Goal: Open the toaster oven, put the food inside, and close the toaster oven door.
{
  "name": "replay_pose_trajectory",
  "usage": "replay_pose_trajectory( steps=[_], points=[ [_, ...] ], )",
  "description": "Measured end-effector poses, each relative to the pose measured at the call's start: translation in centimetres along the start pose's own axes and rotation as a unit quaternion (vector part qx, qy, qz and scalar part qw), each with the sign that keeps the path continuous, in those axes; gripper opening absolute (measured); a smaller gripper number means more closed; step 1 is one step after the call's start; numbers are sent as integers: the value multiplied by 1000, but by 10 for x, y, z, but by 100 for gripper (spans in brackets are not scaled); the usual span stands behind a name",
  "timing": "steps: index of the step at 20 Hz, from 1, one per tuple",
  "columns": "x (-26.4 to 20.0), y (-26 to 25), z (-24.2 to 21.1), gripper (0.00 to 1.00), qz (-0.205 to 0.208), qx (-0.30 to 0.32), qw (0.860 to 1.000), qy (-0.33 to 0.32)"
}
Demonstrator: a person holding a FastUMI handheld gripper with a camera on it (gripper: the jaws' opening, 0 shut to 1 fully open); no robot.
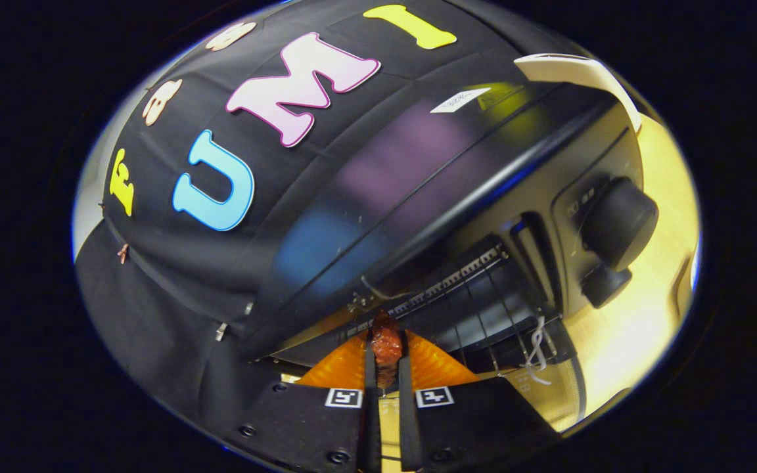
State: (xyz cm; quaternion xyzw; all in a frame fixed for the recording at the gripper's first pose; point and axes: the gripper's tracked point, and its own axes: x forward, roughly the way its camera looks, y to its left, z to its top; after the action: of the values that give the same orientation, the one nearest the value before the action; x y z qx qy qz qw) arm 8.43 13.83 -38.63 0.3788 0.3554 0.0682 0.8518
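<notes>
Warm light brightens the wooden table [621,341] beyond the fingers, while the toaster oven [457,217] stays dim, its glossy top mirroring soft coloured blurs. Fisheye bending curves everything; near parts look slightly soft.

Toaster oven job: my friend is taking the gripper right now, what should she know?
Gripper: shut on the food, a reddish-brown piece pinched between both fingers.
Toaster oven: just ahead of the fingers, cavity open, wire rack in sight; two knobs on the side panel.
Done: oven opened, food picked up and carried to the opening.
Left: set the food on the rack, let go, back out, close the door.
</notes>
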Motion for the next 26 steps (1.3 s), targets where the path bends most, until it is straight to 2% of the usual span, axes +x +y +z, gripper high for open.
replay_pose_trajectory(
  steps=[3,7,10,15,17,21,24,26],
  points=[
    [-4,-22,7,49,-52,-38,998,-19],
    [-21,-21,11,96,-62,-57,996,-22],
    [-42,-21,12,97,-75,-84,993,-30],
    [-80,-7,-17,98,-85,-136,987,-8],
    [-93,-1,-39,98,-84,-158,984,13],
    [-107,4,-84,98,-78,-162,982,57],
    [-117,-3,-118,98,-94,-162,978,92],
    [-120,-17,-138,98,-117,-184,969,118]
  ],
)
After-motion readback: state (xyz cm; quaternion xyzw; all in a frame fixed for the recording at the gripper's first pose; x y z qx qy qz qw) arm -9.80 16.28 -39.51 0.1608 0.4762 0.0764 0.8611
